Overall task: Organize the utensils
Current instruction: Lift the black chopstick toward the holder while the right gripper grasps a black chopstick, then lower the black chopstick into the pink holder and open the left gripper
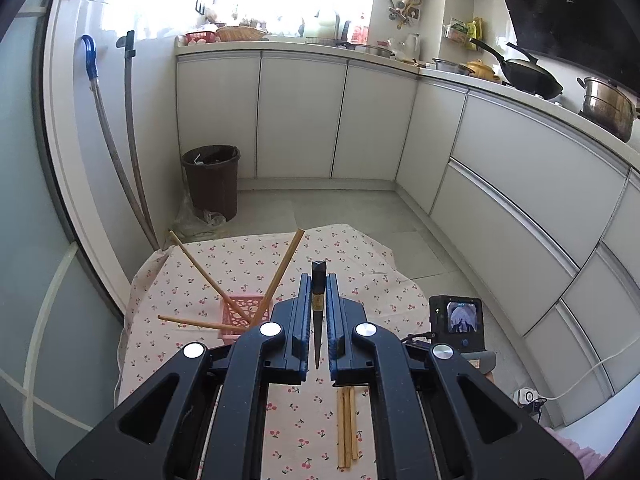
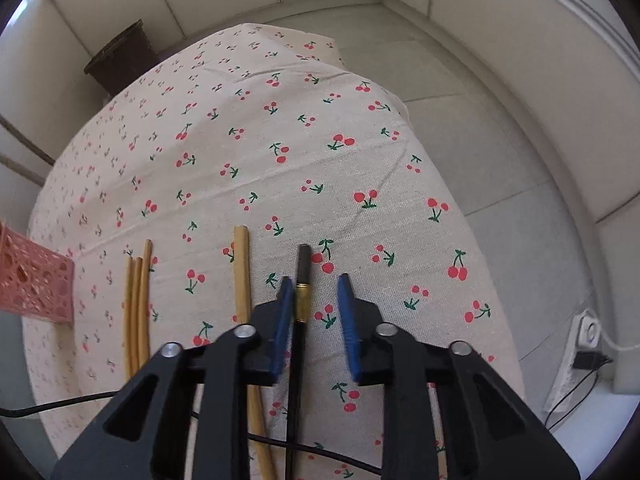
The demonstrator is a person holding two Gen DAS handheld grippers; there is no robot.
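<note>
My left claw is clamped on a dark chopstick, which stands between the pads with its blunt end poking out beyond the tips. My right claw points steeply down at the table, its jaws apart and straddling a second black chopstick. That one lies on the cherry-print cloth, its gold band just against the left pad, while the right pad stands clear of it.

To take it well, I judge I should centre the stick between the pads before closing. A one-sided push could roll it towards the pale wooden chopstick just left of the claw. Gripping at the band keeps the tip free for dropping in.

Further left lies a bundle of thin wooden chopsticks, still to be sorted. Beyond them, at the far left, is the pink basket.

From my left claw the same basket sits ahead and to the left, with three wooden chopsticks leaning out of it. It looks like the goal for both dark ones.
</note>
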